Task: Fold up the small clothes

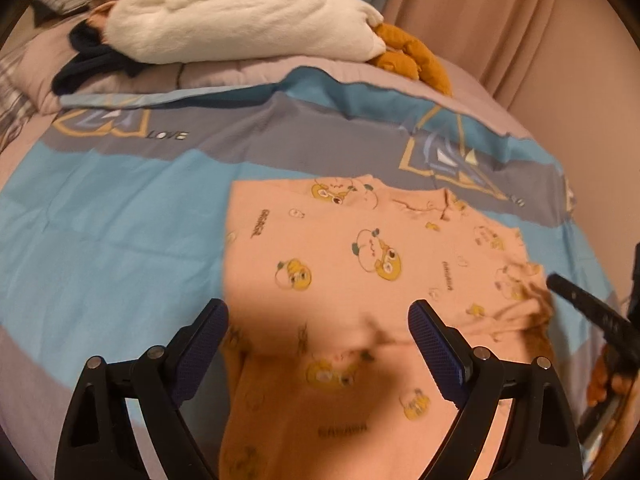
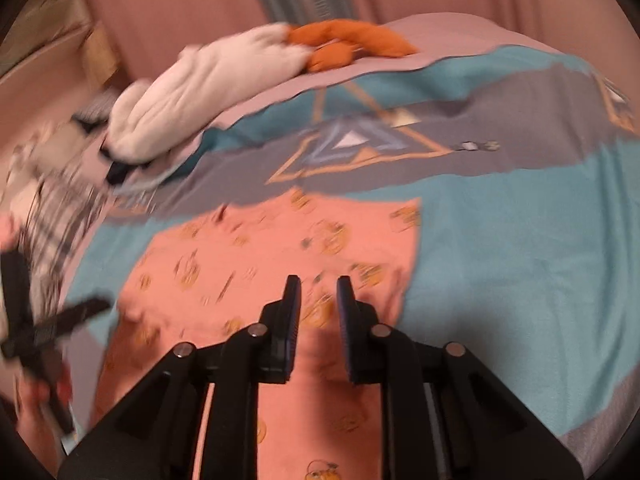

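Left gripper [image 1: 318,322], jaws spread wide and empty, hovers over the near part of a pink printed garment [image 1: 360,272] lying flat on a blue-and-grey bedspread [image 1: 112,216]. Right gripper [image 2: 318,300], at 3 o'clock of the garment, shows a narrow gap between its fingers with nothing seen held. White plush toy [image 1: 240,12] lies at 12 o'clock, well apart.

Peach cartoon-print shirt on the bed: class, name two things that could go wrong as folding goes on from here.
1. The peach cartoon-print shirt lies bunched at its right edge; a fold made now may trap those wrinkles.
2. The open left gripper hangs over mid-cloth, not over an edge, so closing here might pinch up several layers, or the blue and grey bedspread beneath.
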